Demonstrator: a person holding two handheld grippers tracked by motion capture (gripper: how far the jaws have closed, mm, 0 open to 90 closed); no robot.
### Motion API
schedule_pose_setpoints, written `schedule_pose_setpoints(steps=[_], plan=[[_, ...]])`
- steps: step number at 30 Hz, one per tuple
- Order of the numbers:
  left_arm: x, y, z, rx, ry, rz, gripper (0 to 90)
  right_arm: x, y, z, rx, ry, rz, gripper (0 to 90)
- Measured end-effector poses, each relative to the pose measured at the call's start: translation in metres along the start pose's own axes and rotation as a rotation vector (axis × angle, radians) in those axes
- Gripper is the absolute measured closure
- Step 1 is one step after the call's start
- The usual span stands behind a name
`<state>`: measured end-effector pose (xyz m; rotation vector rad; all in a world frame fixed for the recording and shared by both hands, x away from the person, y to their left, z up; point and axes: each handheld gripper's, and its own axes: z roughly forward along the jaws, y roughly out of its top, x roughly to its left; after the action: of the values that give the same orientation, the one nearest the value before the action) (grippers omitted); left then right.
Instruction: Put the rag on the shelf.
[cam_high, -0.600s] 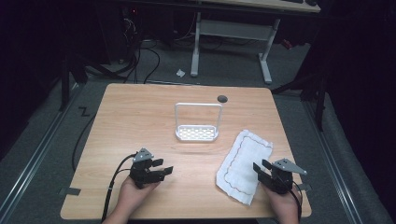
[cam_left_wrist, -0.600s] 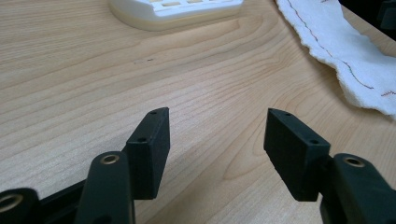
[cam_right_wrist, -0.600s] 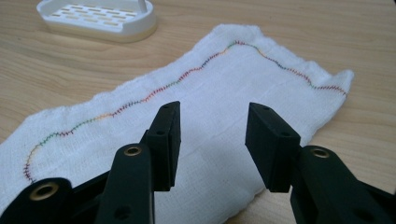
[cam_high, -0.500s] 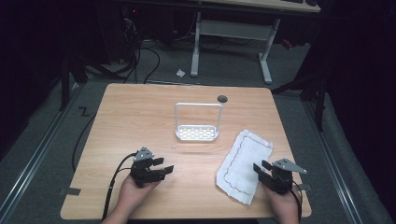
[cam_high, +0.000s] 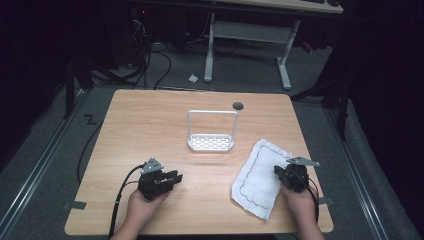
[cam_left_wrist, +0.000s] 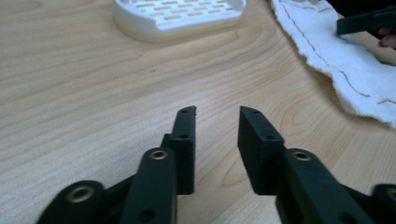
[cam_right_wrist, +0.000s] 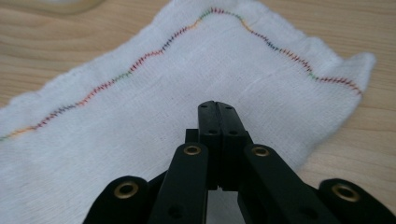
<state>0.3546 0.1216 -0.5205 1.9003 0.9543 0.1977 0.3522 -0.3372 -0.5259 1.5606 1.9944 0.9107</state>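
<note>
Table (cam_high: 150, 125) of pale wood, seen from above; it bears every other item. Against the picture of half a second ago, nothing on it has shifted: cloth, rack and both hands lie where they lay.

Cloth (cam_high: 260, 177), white, with a wavy line of many-coloured stitching just inside its edge, lies flat on the right part of the table near the front edge. Its long axis runs slantwise in the high view, from the near corner at lower left up to the far corner at upper right; the far end points toward the table's back right. No brand, label or writing can be read on it or on anything else.

Rack (cam_high: 211, 141), a small white slotted tray with a tall wire hoop standing upright over it, sits at the table's middle, apart from the cloth.

Left gripper (cam_high: 174, 178), held low at the front left, has its jaws parted by a moderate gap with bare wood between them; they hold nothing (left gripper view (cam_left_wrist: 216, 116)).

Right gripper (cam_high: 278, 171) rests over the cloth's right edge. Its jaws are pressed together, tip to tip, just above the fabric (cam_right_wrist: 140, 116); whether any cloth is pinched cannot be told (right gripper view (cam_right_wrist: 217, 106)).
</note>
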Motion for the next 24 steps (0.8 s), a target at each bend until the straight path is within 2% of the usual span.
schedule_pose_setpoints(steps=[1, 4, 6, 10, 11, 12, 13, 16, 18, 19, 21, 24], plan=[[0.0, 0.0, 0.0, 0.0, 0.0, 0.0, 75.4, 0.0, 0.0, 0.0, 0.0, 0.0, 0.0, 90.0], [-0.004, 0.002, 0.002, 0.011, -0.017, 0.006, 85.0, 0.004, -0.001, 0.004, 0.006, -0.017, -0.039, 90.0], [-0.009, 0.01, 0.013, 0.018, -0.038, 0.011, 90.0, 0.006, -0.003, 0.004, -0.004, -0.02, -0.047, 90.0], [-0.034, 0.026, 0.052, 0.039, -0.099, 0.055, 90.0, 0.004, -0.003, 0.005, -0.007, -0.011, -0.036, 90.0], [-0.043, 0.029, 0.067, 0.054, -0.12, 0.062, 90.0, 0.004, -0.003, 0.005, -0.008, -0.01, -0.035, 90.0], [-0.048, 0.031, 0.076, 0.067, -0.131, 0.069, 90.0, 0.004, -0.003, 0.005, -0.01, -0.01, -0.033, 90.0], [-0.06, 0.034, 0.093, 0.086, -0.153, 0.085, 90.0, 0.004, -0.004, 0.005, -0.012, -0.011, -0.034, 90.0], [-0.081, 0.041, 0.115, 0.105, -0.207, 0.108, 90.0, 0.004, -0.004, 0.005, -0.016, -0.009, -0.038, 90.0], [-0.096, 0.044, 0.124, 0.109, -0.255, 0.115, 90.0, 0.004, -0.005, 0.005, -0.022, -0.007, -0.041, 90.0], [-0.102, 0.045, 0.127, 0.115, -0.267, 0.131, 90.0, 0.003, -0.006, 0.005, -0.026, -0.006, -0.043, 90.0], [-0.113, 0.045, 0.133, 0.146, -0.269, 0.17, 90.0, 0.003, -0.006, 0.005, -0.026, -0.005, -0.045, 90.0], [-0.118, 0.04, 0.14, 0.218, -0.253, 0.218, 90.0, 0.004, -0.006, 0.004, -0.027, -0.006, -0.048, 90.0]])
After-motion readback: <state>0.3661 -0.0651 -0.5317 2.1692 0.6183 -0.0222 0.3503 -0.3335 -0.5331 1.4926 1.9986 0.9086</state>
